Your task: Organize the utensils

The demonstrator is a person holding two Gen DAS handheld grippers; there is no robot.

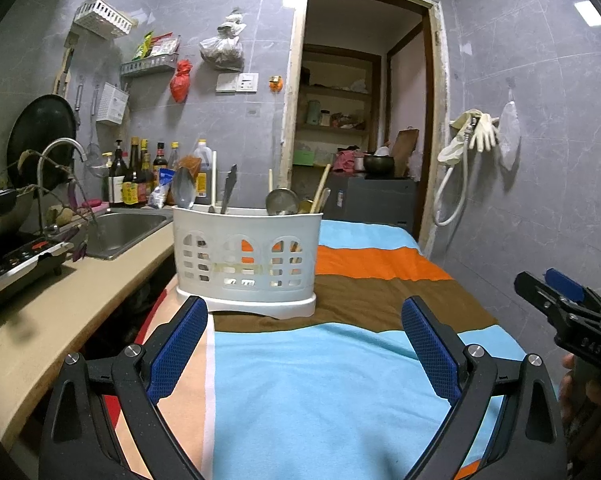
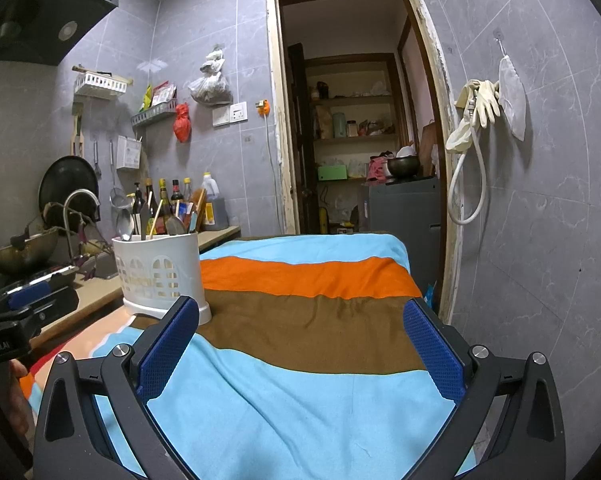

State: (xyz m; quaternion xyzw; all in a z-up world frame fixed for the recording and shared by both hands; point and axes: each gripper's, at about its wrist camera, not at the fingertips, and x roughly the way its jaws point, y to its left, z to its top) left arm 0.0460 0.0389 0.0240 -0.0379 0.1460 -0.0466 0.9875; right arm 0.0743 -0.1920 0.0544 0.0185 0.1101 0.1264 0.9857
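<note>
Plainly, label by label:
Left gripper (image 1: 304,312): jaws spread wide, nothing between the blue pads; it hovers over the striped cloth (image 1: 340,380), pointed at the caddy.
Right gripper (image 2: 300,312): jaws likewise spread and empty, above the brown stripe; in the left wrist view only its tip shows at the right edge.
Utensil caddy (image 1: 246,256): white slotted plastic, upright on its drip tray at the cloth's near-left corner, next to the beige countertop (image 1: 80,312).
Contents: a metal ladle (image 1: 182,190), a dark flat tool (image 1: 228,188), a small strainer (image 1: 281,201) and pale wooden handles (image 1: 320,188) stick out of the top; their lower halves are hidden behind the caddy wall, so the exact count is unclear.
Compartments: dividers cannot be made out from either view.
Hands: fingers only partly visible at the frame edges, mostly cut off.
Sink (image 1: 124,228): behind the caddy; its basin is partly blocked.
Bottles (image 1: 140,176): clustered by the wall, labels too small to read.
</note>
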